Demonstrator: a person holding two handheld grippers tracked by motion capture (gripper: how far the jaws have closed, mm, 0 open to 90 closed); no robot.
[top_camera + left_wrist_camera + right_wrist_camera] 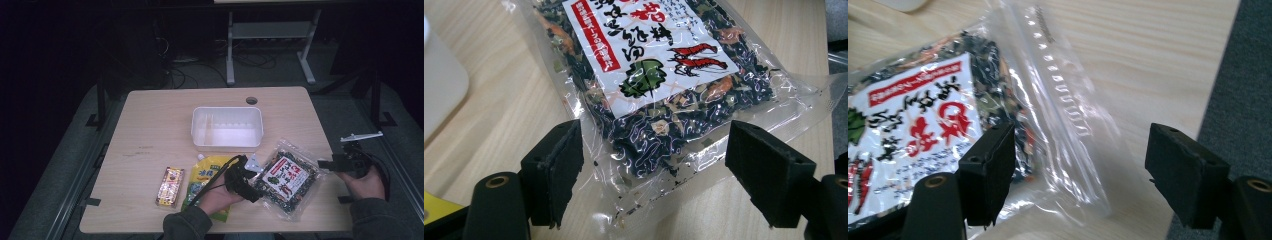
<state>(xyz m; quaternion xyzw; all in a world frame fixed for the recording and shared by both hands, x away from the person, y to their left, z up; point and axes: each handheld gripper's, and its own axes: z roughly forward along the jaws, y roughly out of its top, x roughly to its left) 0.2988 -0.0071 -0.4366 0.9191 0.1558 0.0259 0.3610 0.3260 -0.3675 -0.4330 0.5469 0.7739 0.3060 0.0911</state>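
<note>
A clear bag of dark dried seaweed (pixel 286 177) with a white and red label lies flat on the wooden table (pixel 150 125), near the front right. My left gripper (pixel 256 184) sits at the bag's left end, held in a hand. In the left gripper view its jaws (pixel 654 150) stand open around the bag's (pixel 654 75) near end, pads apart from the plastic. My right gripper (pixel 326 164) hovers at the bag's right corner by the table edge. In the right gripper view it (pixel 1080 150) is open over the clear sealed strip of the bag (pixel 923 115).
A white empty tray (pixel 227 145) stands behind the bag at mid-table. A yellow pouch (pixel 210 172) lies under my left forearm, with a small red and yellow box (pixel 170 186) to its left. The table's right edge runs just beside my right hand.
</note>
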